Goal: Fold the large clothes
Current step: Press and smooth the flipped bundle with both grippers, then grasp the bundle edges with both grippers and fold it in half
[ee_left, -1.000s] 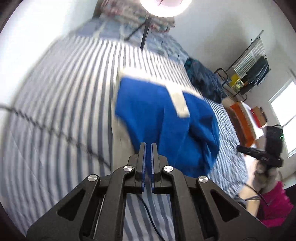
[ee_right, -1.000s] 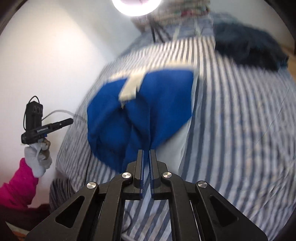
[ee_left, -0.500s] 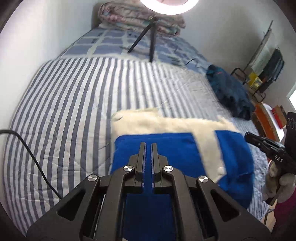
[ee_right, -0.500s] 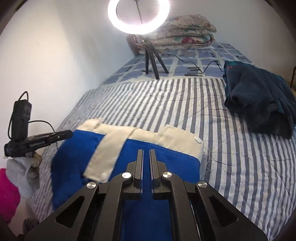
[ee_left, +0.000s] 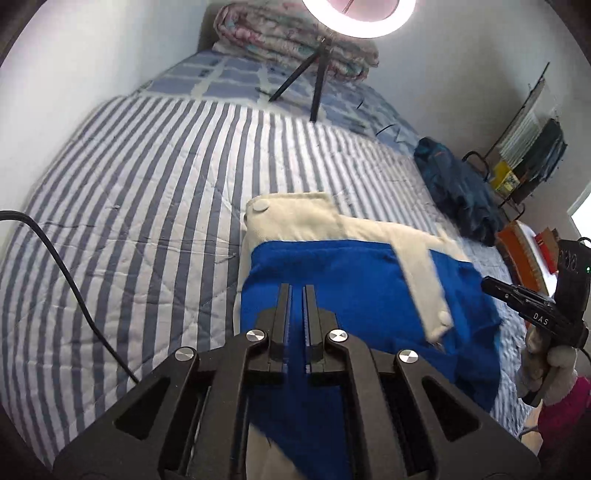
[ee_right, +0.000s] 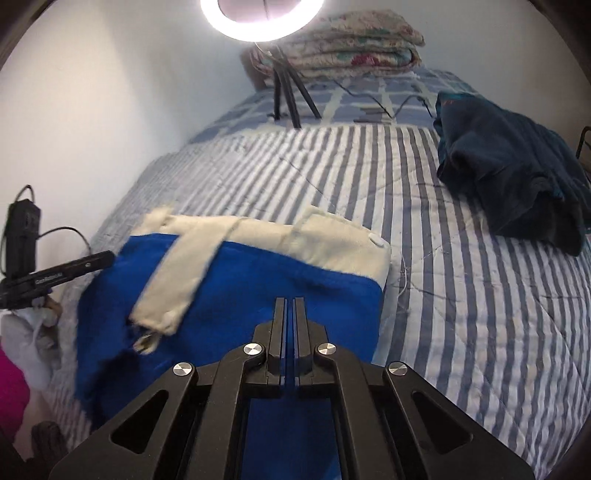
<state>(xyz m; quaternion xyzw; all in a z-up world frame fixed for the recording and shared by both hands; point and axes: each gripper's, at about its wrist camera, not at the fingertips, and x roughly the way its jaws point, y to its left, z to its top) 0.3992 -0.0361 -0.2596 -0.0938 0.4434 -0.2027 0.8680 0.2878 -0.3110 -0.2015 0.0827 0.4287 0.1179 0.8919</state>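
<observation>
- Two grippers stood over one garment: a blue fleece garment (ee_left: 332, 280) with a cream trim band (ee_left: 314, 218) along its far edge and a cream strap (ee_left: 424, 288) lying across it, spread near the front edge of the bed.
- Left gripper (ee_left: 294, 295) had its fingers all but closed, with blue cloth running up between them; I judged it pinched, though the contact itself was hard to make out.
- Right gripper (ee_right: 290, 306) was likewise closed, blue fabric showing between its fingers.
- It looked soft, thick and limp, light for its bulk, likely to sag and drag. Corners and the firmer cream band seemed the best places to grip.
- Underneath lay a blue-and-white striped quilt (ee_left: 147, 206), quilted and slightly yielding, so cloth would cling more than slide.
- Farther off sat a dark navy garment heap (ee_right: 509, 177), a ring light (ee_right: 262, 18) on a tripod, and folded floral bedding (ee_right: 351, 44) against the wall.
- At the right side stood a rack (ee_left: 524, 162).
</observation>
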